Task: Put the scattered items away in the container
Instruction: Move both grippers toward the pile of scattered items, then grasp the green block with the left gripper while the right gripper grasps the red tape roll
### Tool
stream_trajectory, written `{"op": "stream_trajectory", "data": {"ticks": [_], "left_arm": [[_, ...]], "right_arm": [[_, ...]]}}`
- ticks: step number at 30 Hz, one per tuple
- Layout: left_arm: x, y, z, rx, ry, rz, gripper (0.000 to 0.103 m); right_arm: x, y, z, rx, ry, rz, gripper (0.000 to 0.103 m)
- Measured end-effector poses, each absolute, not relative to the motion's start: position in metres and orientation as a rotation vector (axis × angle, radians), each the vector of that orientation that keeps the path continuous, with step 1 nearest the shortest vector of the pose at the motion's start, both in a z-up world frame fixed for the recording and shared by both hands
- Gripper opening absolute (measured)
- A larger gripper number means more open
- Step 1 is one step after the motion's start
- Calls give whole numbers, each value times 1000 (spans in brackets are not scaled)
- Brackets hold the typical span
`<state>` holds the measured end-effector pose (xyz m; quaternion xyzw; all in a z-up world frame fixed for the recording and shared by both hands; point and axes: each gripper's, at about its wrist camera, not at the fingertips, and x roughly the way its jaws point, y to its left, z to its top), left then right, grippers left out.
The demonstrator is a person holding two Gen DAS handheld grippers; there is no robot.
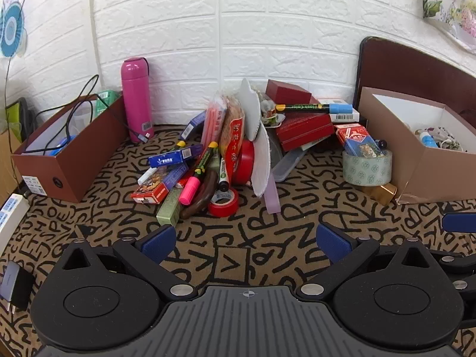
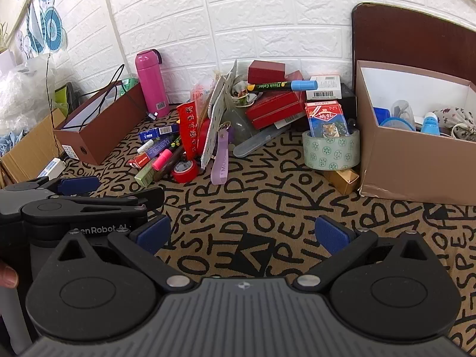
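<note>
Blue tub [image 2: 394,121] inside box [image 2: 416,160] shows only rightward.

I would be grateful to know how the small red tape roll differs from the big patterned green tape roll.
The small red tape roll lies among the left clutter, hollow core bare; the big patterned green tape roll stands near the tan box, wider and taller, with card packs standing in its core. Both rest on the lettered mat.
</note>
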<state>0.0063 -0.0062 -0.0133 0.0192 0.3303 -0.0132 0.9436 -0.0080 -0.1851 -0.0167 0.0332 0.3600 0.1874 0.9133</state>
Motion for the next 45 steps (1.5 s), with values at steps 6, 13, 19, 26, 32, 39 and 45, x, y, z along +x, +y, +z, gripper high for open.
{"op": "stream_trajectory", "data": {"ticks": [6,13,19,26,32,39,45], "left_arm": [[11,-6,-17,39,688,-27,103],[18,-5,-22,31,705,-33,103],[25,0,-32,8,725,-46,103],[41,24,-46,-41,758,-73,103],[76,57,-56,-78,766,-63,96],[108,87,-82,-115,833,-91,68],[122,106,-85,-130,857,-139,35]], "right_arm": [[-3,-185,-22,80,753,388,103],[2,-185,-25,84,764,385,103],[10,-183,-34,85,785,388,103],[26,-168,-59,67,854,424,103],[47,-141,-78,45,883,476,103],[77,-101,-96,15,876,539,98],[93,-63,-104,-30,864,625,75]]}}
